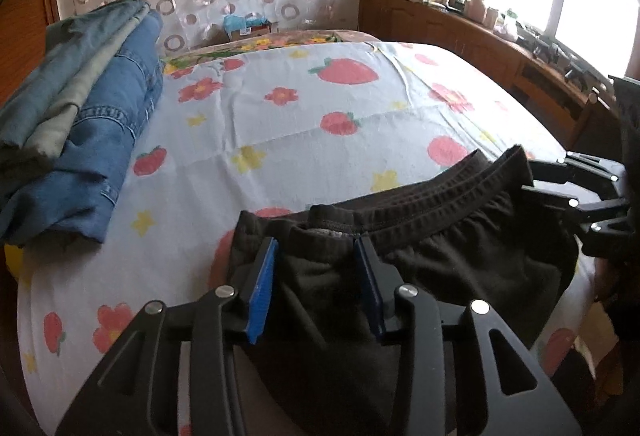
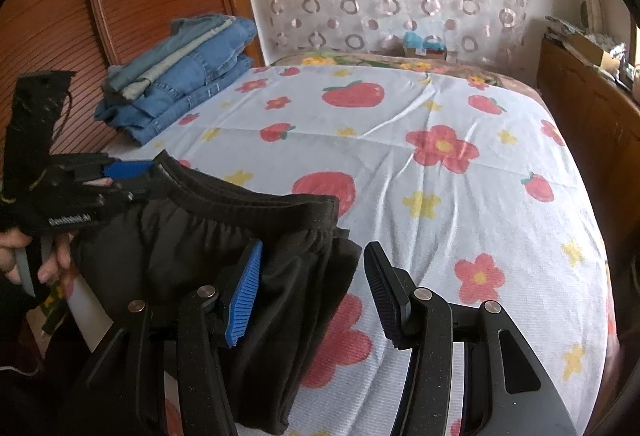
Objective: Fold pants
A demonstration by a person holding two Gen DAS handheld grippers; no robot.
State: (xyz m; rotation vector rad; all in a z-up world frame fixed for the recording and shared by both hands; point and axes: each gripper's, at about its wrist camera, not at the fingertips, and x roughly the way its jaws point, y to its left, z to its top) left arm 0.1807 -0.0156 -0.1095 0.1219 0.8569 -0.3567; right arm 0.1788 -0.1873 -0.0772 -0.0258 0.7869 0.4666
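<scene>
Dark brown pants [image 1: 440,244] with an elastic waistband lie at the near edge of the bed, and they also show in the right wrist view [image 2: 224,236]. My left gripper [image 1: 316,256] is open, its blue pads on either side of a bunch of cloth at the waistband's left end. It also shows at the left of the right wrist view [image 2: 132,172], at the waistband end. My right gripper [image 2: 316,264] is open around the waistband's right end. It also shows at the right of the left wrist view [image 1: 548,176].
A stack of folded jeans [image 1: 92,124] lies at the bed's far left, also in the right wrist view [image 2: 180,76]. The strawberry-and-flower bedsheet [image 1: 320,108] covers the bed. A wooden sideboard [image 1: 480,36] with clutter runs along the right under the window.
</scene>
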